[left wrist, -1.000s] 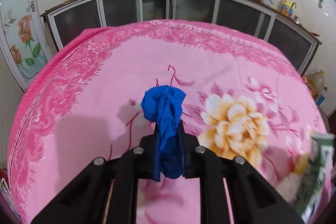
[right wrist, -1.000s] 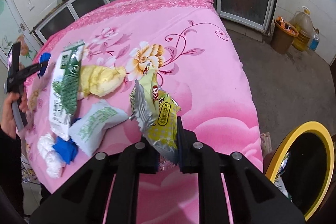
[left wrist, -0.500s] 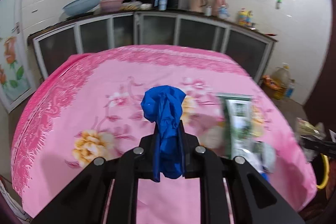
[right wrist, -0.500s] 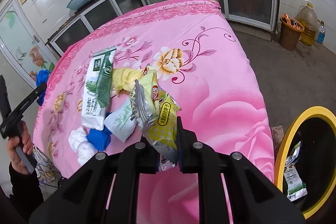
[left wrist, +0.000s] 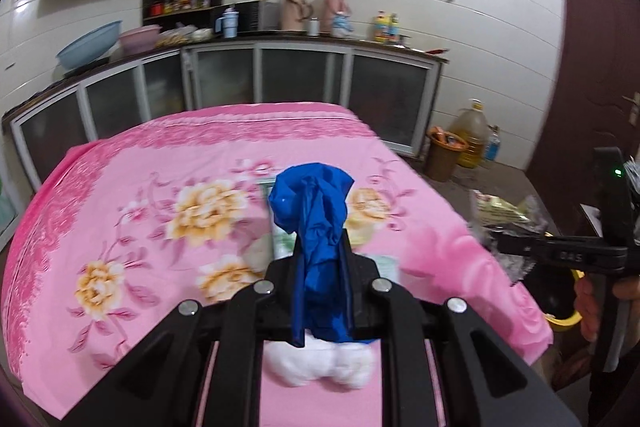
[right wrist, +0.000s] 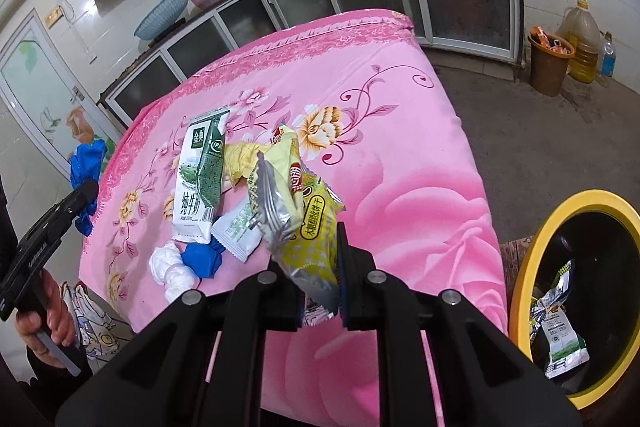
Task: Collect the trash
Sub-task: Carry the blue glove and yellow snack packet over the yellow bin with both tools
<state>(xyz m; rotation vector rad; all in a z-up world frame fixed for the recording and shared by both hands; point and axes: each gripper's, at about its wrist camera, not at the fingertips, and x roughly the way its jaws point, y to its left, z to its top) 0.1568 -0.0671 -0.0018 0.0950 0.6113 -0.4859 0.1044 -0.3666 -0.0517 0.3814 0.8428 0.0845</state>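
Left hand-held gripper [left wrist: 320, 259]: jaws pressed together on a crumpled blue plastic scrap [left wrist: 316, 223], held up above the pink floral cloth of the bench [left wrist: 132, 211]; same scrap visible in the right wrist view off the bench's left edge [right wrist: 86, 167].

Right hand-held gripper [right wrist: 320, 267]: jaws pinching a yellow-and-silver snack wrapper [right wrist: 304, 223], raised over the near right part of the bench.

On the bench, near its front edge: white-and-green milk carton [right wrist: 200, 179] lying flat; crumpled yellow paper [right wrist: 240, 157] just beside it, toward the far side; small white-and-green sachet [right wrist: 238, 231] touching the carton's lower end; second blue scrap [right wrist: 202, 259] and white crumpled tissue [right wrist: 170, 267] side by side, closest to the front edge.

Off the bench's right edge, on the floor: yellow-rimmed black bin [right wrist: 536, 267] with 1 or more wrappers inside [right wrist: 560, 331].

Near the far cabinets: brown waste basket [right wrist: 550, 63] and large oil jug [right wrist: 580, 39].
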